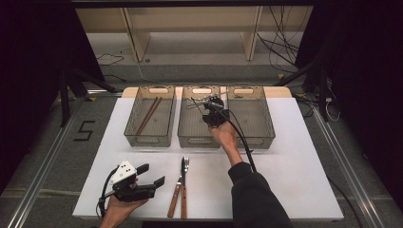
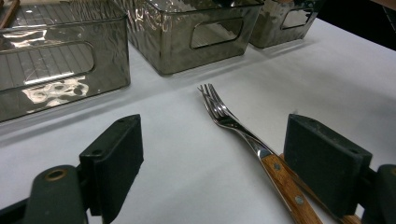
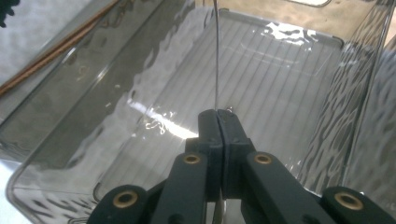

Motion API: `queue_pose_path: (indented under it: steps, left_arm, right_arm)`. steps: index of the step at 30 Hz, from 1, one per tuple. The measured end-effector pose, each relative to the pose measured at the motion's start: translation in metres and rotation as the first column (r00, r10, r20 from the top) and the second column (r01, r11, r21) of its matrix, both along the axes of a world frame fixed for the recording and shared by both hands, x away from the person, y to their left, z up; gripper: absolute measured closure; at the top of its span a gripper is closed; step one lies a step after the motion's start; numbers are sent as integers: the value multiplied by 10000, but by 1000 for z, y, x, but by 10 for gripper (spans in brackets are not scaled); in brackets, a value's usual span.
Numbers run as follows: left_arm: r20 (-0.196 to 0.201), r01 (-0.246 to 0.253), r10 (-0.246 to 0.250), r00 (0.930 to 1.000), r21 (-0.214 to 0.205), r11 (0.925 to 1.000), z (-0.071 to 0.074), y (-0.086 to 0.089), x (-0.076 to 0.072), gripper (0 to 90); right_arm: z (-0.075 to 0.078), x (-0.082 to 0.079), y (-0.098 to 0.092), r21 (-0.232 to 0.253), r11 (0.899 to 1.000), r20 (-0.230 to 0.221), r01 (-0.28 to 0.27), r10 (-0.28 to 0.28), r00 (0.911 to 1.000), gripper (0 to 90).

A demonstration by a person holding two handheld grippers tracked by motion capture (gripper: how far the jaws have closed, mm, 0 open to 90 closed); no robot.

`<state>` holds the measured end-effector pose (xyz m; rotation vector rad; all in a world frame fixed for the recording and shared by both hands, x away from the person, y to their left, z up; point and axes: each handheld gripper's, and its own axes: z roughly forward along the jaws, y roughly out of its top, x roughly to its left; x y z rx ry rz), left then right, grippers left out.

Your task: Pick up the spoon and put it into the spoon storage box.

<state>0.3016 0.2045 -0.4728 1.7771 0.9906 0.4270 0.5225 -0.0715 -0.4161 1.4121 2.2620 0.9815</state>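
Note:
My right gripper (image 1: 209, 108) hangs over the middle clear bin (image 1: 194, 140), shut on a thin metal utensil (image 1: 198, 101). In the right gripper view the jaws (image 3: 218, 117) are pressed together on the utensil (image 3: 216, 56), which rises edge-on as a thin line above the ribbed bin floor (image 3: 271, 70). My left gripper (image 1: 152, 175) rests open at the table's front left. In its own view the left gripper (image 2: 219, 154) stands wide apart around a wood-handled fork (image 2: 218, 109). That fork (image 1: 184, 165) lies beside a second wood-handled utensil (image 1: 174, 202).
Three clear grey bins stand in a row at the back of the white table (image 1: 294, 161). The left bin (image 1: 135, 137) holds a pair of brown chopsticks (image 1: 148, 115); the right bin (image 1: 266, 135) looks bare. A black cable (image 1: 240, 137) trails from the right gripper.

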Motion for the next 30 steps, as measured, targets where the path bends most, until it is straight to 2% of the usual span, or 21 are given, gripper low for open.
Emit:
queue_pose_path:
  steps: [5,8,11,17,21,24,30]
  left_arm:
    - [-8,-14,13,10000,-19,10000,0,0,0,196]
    - [-10,-5,5,10000,-10,10000,0,0,0,196]
    - [-6,-18,18,10000,-33,10000,0,0,0,196]
    - [15,-31,31,10000,-20,10000,0,0,0,196]
    - [-1,-56,56,10000,-47,10000,0,0,0,195]
    - [-1,-71,71,10000,-39,10000,0,0,0,195]
    - [69,-130,130,9999,-32,9999,0,0,-1,195]
  right_arm:
    - [-3,1,1,34,10000,-109,-12,13,9999,856]
    - [-1,1,0,290,9994,-135,-190,194,9997,715]
    - [5,-2,-2,564,9976,11,-406,406,9992,642]
    - [18,-14,-5,813,9942,394,-700,670,9970,475]
    - [27,-31,-6,1023,9882,499,-1142,1096,9927,390]
    - [31,-50,-6,1208,9816,561,-1479,1420,9883,360]
    - [29,-92,-8,1459,9661,798,-2129,2031,9759,336]
